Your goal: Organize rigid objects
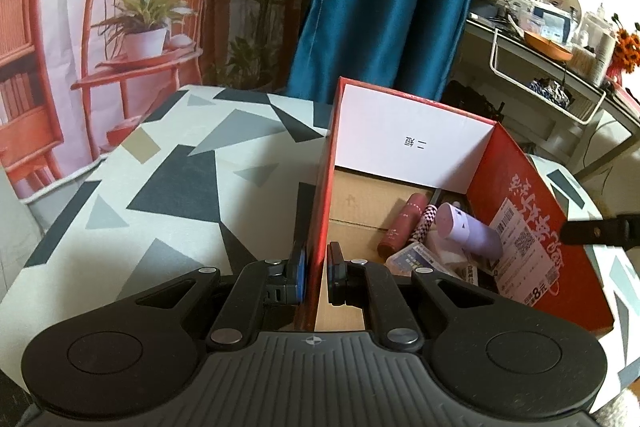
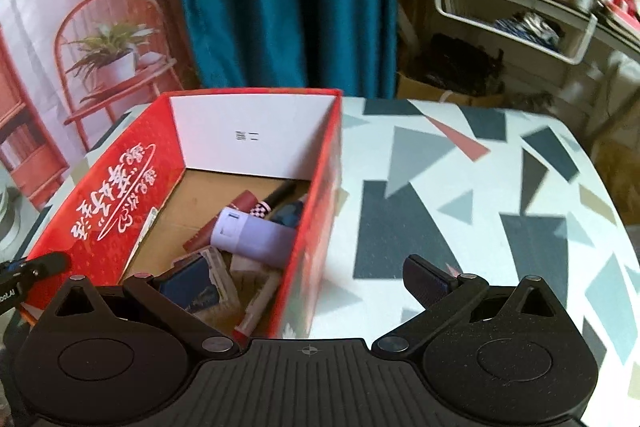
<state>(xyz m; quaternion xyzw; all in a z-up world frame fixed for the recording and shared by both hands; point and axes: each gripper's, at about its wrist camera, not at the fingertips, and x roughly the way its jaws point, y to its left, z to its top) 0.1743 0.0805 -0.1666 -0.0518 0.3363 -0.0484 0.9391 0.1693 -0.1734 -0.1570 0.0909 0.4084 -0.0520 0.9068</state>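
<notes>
While the left wrist view looks along the left gripper [image 1: 317,277], its jaws are pinched on the near left wall of one red cardboard box [image 1: 325,187] standing on the patterned tablecloth [image 1: 160,187]; inside lie one lilac cylinder [image 1: 470,229], one dark red tube [image 1: 402,227] and one checkered stick [image 1: 426,223]. From the right wrist view, the right gripper [image 2: 304,283] stands spread wide and empty, straddling the box's right wall, one finger inside among the items.
</notes>
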